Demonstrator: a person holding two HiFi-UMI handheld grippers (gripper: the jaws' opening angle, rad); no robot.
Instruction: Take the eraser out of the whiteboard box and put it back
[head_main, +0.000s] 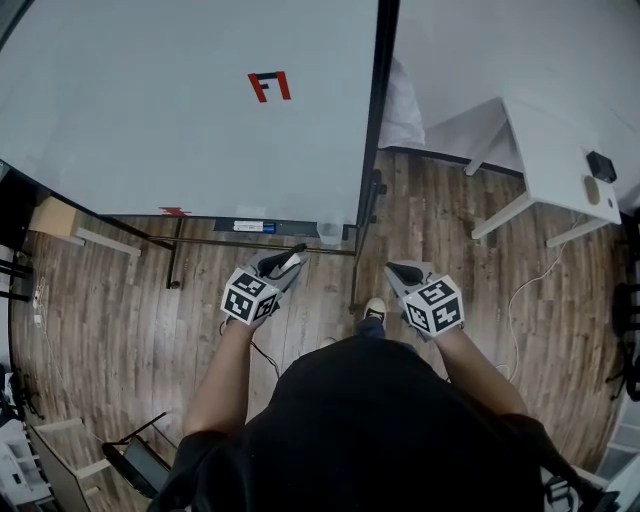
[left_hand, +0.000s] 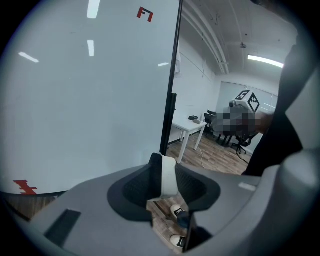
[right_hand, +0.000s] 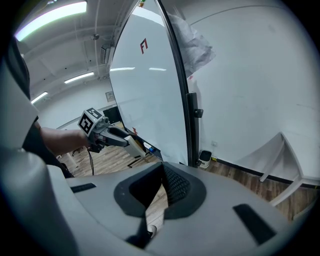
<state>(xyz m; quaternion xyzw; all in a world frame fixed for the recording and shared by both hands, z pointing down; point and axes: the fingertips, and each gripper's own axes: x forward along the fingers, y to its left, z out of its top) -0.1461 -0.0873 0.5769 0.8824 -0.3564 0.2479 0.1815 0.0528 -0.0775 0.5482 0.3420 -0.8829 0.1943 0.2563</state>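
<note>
1. Left gripper (head_main: 290, 263): clamped on the eraser (left_hand: 169, 176), held short of the whiteboard box (head_main: 290, 229).
2. Right gripper (head_main: 402, 271): jaws together, empty (I'd keep it back).
3. Return: I'd align the eraser lengthwise over the box, lower it, then release.

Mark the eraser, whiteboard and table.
eraser (left_hand: 169, 176), left gripper view, its white face between the jaws
whiteboard (head_main: 180, 110), head view, bare board surface
table (head_main: 552, 150), head view, its top

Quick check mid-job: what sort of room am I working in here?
Probably an office or meeting room: a large standing whiteboard, a white table beside it, and office chairs further back.
</note>
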